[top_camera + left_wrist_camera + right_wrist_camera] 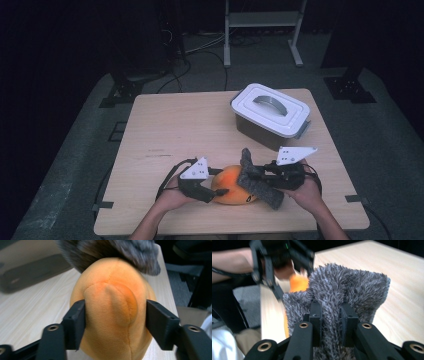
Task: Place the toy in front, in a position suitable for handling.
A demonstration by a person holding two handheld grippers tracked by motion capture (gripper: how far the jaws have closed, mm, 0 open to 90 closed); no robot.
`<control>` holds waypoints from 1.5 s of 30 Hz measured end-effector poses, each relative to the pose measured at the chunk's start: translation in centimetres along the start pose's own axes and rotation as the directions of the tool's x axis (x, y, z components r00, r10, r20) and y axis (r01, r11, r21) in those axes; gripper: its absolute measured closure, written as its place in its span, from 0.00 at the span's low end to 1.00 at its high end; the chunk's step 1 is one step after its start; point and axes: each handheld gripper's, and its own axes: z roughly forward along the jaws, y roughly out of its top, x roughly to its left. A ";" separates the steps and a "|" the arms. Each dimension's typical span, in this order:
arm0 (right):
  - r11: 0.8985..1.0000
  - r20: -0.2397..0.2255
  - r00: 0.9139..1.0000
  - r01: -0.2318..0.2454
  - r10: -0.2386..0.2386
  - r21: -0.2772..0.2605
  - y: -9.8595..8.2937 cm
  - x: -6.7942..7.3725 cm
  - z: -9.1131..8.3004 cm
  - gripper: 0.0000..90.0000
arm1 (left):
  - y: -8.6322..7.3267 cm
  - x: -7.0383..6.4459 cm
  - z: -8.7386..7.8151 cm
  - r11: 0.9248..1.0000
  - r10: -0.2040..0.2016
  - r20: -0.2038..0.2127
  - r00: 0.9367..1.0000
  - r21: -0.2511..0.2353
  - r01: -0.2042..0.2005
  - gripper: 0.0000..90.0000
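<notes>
Two grips up close: left gripper jaws against the orange plush, right gripper pinching the grey fuzzy cloth.

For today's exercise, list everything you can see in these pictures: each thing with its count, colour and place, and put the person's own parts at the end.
Plush toy: one, orange, at the near edge of the table, between the two grippers.
Fuzzy cloth: one, grey, draped over the right side of the plush toy.
Storage box: one, dark body with a white lid and a grey handle, at the far right of the table.
Table: one, light wood, centre of the high view.
Metal frame: one, pale grey, on the floor beyond the table.
Left hand-held gripper: one, black, jaws pressed on both sides of the plush toy.
Right hand-held gripper: one, black, jaws pinching the fuzzy cloth.
Hands: two, at the near edge, one on each gripper.
</notes>
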 end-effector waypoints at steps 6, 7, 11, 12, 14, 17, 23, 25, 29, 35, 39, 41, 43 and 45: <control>0.998 -0.024 0.999 0.036 -0.034 0.048 -0.4 0.6 1.0 0.82 | 0.0 0.2 -0.3 1.000 -0.020 0.016 1.000 -0.001 0.020 0.40; 0.997 -0.014 0.999 0.045 -0.044 0.061 -0.5 0.5 1.0 0.82 | 0.1 0.3 -0.3 0.999 -0.046 0.010 0.999 -0.009 0.046 0.34; 0.995 -0.060 0.997 0.047 -0.041 0.088 -1.0 0.1 0.8 0.82 | 0.6 0.8 0.0 0.991 -0.125 0.002 0.992 -0.036 0.125 0.17; 0.995 -0.064 0.997 0.046 -0.040 0.091 -1.0 0.1 0.8 0.82 | 0.5 0.8 0.2 0.993 -0.118 0.013 0.993 -0.021 0.119 0.18; 0.994 -0.064 0.997 0.045 -0.039 0.100 -0.8 0.1 0.7 0.82 | 0.4 0.4 0.6 0.996 -0.086 0.036 0.996 -0.016 0.086 0.32; 0.998 -0.050 0.998 0.034 -0.031 0.059 -0.3 0.4 0.2 0.83 | 0.6 -0.1 0.6 0.999 -0.038 0.043 0.998 -0.012 0.039 0.40; 0.994 -0.077 0.992 0.099 -0.095 0.042 1.0 2.4 1.2 0.83 | 1.3 -1.1 0.9 0.999 0.043 0.040 0.998 0.014 -0.044 0.41; 0.994 -0.084 0.992 0.095 -0.091 0.048 0.8 2.2 1.3 0.83 | 1.0 -0.9 0.7 0.999 0.032 0.041 0.999 0.005 -0.033 0.43; 0.993 -0.048 0.996 0.083 -0.079 0.079 0.0 1.2 0.5 0.83 | 0.7 -0.6 0.5 1.000 0.010 0.043 0.999 -0.004 -0.010 0.44; 0.998 -0.016 0.999 0.051 -0.051 0.043 0.3 0.9 0.1 0.83 | 0.9 -0.7 0.9 1.000 0.016 0.053 0.998 -0.011 -0.015 0.42; 0.995 -0.039 0.996 0.081 -0.079 0.049 0.6 1.6 1.0 0.82 | 0.6 -0.6 0.5 1.000 0.027 0.052 0.998 0.002 -0.027 0.43; 0.997 -0.052 0.997 0.059 -0.057 0.049 0.2 1.1 1.0 0.82 | 0.3 -0.5 0.4 1.000 0.013 0.053 0.999 -0.001 -0.013 0.43; 0.997 -0.035 0.999 0.041 -0.039 0.061 -0.4 0.6 0.6 0.82 | 0.0 -0.1 0.2 1.000 -0.003 0.054 0.999 -0.001 0.003 0.43; 0.997 -0.014 1.000 0.025 -0.024 0.067 -0.8 0.2 0.2 0.82 | -0.2 0.2 0.0 1.000 -0.021 0.056 0.998 -0.003 0.021 0.43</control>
